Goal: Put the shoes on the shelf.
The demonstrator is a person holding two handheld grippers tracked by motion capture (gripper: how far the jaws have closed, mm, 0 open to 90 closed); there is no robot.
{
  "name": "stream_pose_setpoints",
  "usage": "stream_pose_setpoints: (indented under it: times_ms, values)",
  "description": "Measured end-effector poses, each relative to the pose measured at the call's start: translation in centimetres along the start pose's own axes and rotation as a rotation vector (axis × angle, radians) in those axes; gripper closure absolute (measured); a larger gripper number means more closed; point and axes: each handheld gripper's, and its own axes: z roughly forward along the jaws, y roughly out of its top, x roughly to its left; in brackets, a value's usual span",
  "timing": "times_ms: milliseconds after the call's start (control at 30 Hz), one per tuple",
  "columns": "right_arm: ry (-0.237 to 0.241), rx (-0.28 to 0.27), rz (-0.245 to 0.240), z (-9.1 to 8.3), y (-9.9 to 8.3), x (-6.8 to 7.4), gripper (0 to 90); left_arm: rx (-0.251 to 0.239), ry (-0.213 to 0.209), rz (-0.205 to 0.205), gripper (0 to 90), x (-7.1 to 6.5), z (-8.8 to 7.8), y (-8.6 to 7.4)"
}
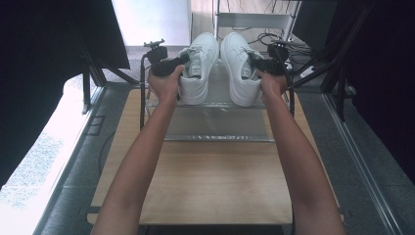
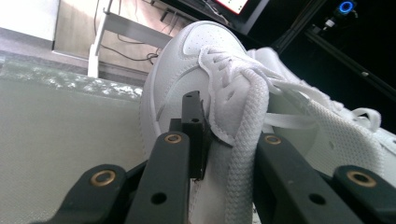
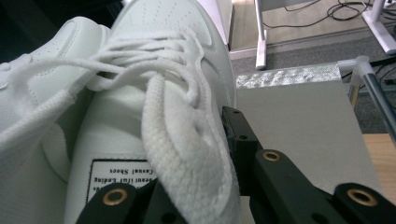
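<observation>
Two white lace-up sneakers are held up side by side over the upper shelf (image 1: pixel 215 105) of a small rack, toes pointing away. My left gripper (image 1: pixel 185 61) is shut on the left sneaker (image 1: pixel 201 58); in the left gripper view the jaws (image 2: pixel 229 128) pinch its padded collar and side wall (image 2: pixel 187 60). My right gripper (image 1: pixel 254 62) is shut on the right sneaker (image 1: pixel 238 61); in the right gripper view one jaw lies outside the collar and the other inside the shoe (image 3: pixel 159 28). Each gripper view also shows the other sneaker (image 2: pixel 336 135) (image 3: pixel 56 42) alongside.
The rack has a lower grey shelf (image 1: pixel 218 125) and black uprights (image 1: pixel 142 93), and stands on a wooden table (image 1: pixel 215 181). Black framing and dark curtains flank both sides. Cables and a white stand (image 1: pixel 254 19) lie on the floor beyond.
</observation>
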Motion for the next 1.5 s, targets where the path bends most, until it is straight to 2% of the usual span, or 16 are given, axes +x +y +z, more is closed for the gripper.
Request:
stream_pose_setpoints:
  times_ms: [167, 233, 400, 467, 533, 600, 700, 767, 833, 933, 1033, 1100, 1200, 1300, 1400, 1500]
  values:
    - [-0.044, 0.026, -0.023, 1.3, -0.5, 0.3, 83.4, 0.032, 0.023, 0.003, 80.4, -0.2, 1.3, -0.6]
    - [-0.059, 0.033, -0.018, 1.7, -0.8, 0.2, 83.3, 0.051, 0.049, -0.002, 80.2, -0.4, 2.0, -1.0]
    - [-0.06, 0.032, -0.009, 2.1, -0.8, 0.3, 78.4, 0.068, 0.116, 0.042, 79.1, -1.0, 3.1, -1.9]
    - [-0.039, 0.031, -0.014, 2.3, -0.9, 0.4, 73.7, 0.076, 0.111, 0.024, 77.9, -0.9, 3.4, -1.8]
    - [-0.005, 0.036, -0.015, 2.6, -1.0, 0.4, 69.2, 0.079, 0.1, 0.032, 76.5, -0.8, 3.5, -1.8]
    - [-0.003, 0.024, -0.017, 2.6, -1.0, 0.6, 65.8, 0.088, 0.084, 0.029, 72.9, -0.7, 3.5, -1.8]
    - [0.034, -0.006, -0.025, 2.4, -1.0, 0.7, 55.5, 0.047, 0.029, 0.002, 64.5, -0.4, 3.0, -1.5]
    - [0.061, -0.052, -0.031, 1.7, -0.9, 0.8, 53.3, 0.027, 0.017, 0.042, 61.8, -0.7, 2.5, -1.1]
    - [0.084, -0.087, -0.039, 0.8, -0.5, 0.9, 52.9, 0.033, 0.019, 0.107, 58.2, -1.3, 1.8, -0.7]
    - [0.094, -0.114, -0.089, -0.6, -0.3, 0.8, 55.5, 0.039, 0.028, 0.2, 56.5, -2.1, 0.6, -0.4]
    - [0.109, -0.127, -0.118, -2.0, -0.4, 0.3, 60.1, 0.031, 0.055, 0.255, 61.7, -2.1, -1.0, -0.8]
    - [0.125, -0.151, -0.114, -3.4, -1.2, -0.1, 66.2, 0.027, 0.045, 0.247, 67.7, -1.7, -2.0, -1.1]
    - [0.121, -0.128, -0.148, -4.8, -2.2, -0.6, 76.8, 0.064, -0.001, 0.225, 81.3, -0.9, -3.1, -1.4]
    - [0.135, -0.104, -0.156, -5.7, -3.1, -1.3, 83.8, 0.094, -0.015, 0.228, 84.7, -0.5, -4.2, -1.9]
    - [0.113, -0.072, -0.232, -6.2, -4.2, -1.7, 88.8, 0.113, -0.019, 0.242, 86.0, -0.2, -5.0, -2.6]
    - [0.094, -0.049, -0.28, -6.1, -5.0, -1.9, 90.0, 0.133, -0.017, 0.251, 88.0, 0.2, -5.3, -3.4]
